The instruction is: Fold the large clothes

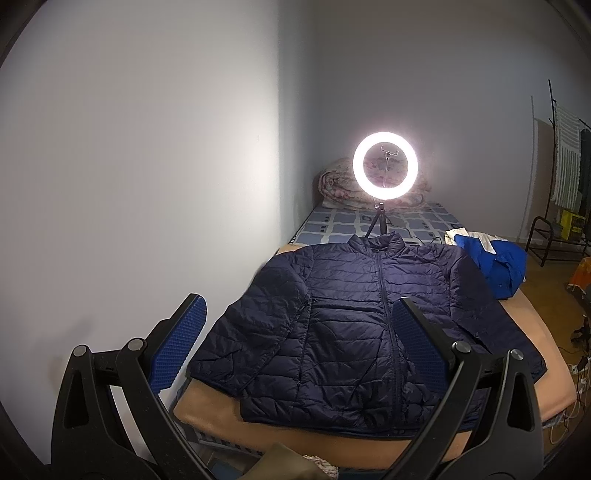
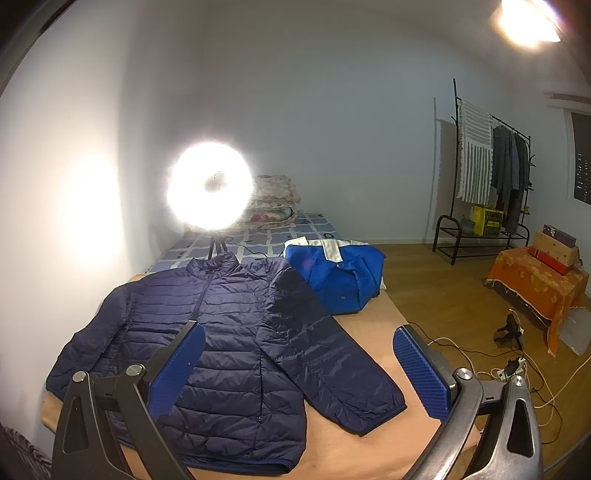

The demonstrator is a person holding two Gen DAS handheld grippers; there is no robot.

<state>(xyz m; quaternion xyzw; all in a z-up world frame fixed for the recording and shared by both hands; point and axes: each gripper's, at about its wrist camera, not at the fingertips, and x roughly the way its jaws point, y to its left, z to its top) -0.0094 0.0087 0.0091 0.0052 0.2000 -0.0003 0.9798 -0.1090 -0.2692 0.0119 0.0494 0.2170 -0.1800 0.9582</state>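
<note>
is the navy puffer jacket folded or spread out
Spread out: the navy puffer jacket lies flat, front up, zipped, both sleeves out to the sides, on the bed.

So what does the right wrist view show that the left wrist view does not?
Only the right wrist view shows the orange-covered stand with boxes, the ceiling lamp and the right tongs, open. Only the left wrist view shows the left tongs, open. Both share the navy jacket laid flat, the blue garment, ring light and clothes rack.
</note>
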